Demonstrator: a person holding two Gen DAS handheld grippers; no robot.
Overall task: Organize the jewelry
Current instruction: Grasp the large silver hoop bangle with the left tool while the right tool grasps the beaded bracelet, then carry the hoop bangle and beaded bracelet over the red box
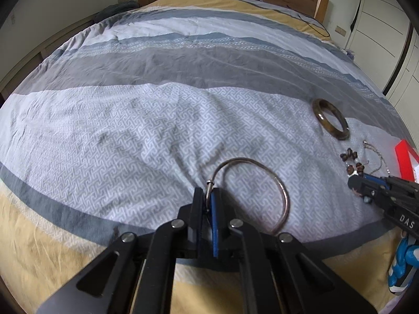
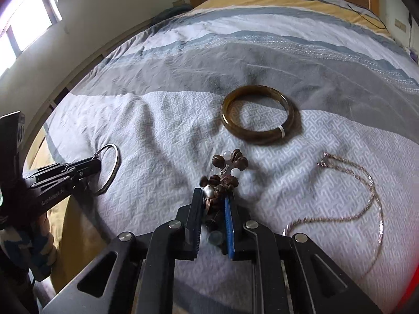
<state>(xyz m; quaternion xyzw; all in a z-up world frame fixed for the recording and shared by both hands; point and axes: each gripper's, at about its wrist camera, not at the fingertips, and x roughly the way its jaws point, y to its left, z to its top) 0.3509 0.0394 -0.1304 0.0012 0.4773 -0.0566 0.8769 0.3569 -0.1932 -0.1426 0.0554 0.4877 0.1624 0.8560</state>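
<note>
While both tongs are gripping pieces at once, the sorting is looking barely begun, since every item is still lying out on the bed (image 1: 162,120) and none can be seen put away. Farthest left, the left tongs (image 1: 208,196) are clenching the thin metal bangle (image 1: 284,191) at its small clasp ring, with the rest of the hoop resting on the patterned duvet. Moving right, the right tongs (image 2: 212,204) are closing on the beaded bracelet (image 2: 225,172), a bunched cluster of brown and clear beads whose far end is trailing on the fabric just ahead of the fingertips. Beyond it, the thick brown bangle (image 2: 258,113) is lying flat and untouched, apart from everything else. Farther right, a fine chain necklace (image 2: 366,201) is sprawling in a loose loop near the bed's edge. At the far right, a red box (image 1: 406,159) is peeking in, probably the destination; four pieces are remaining to be stowed.
</note>
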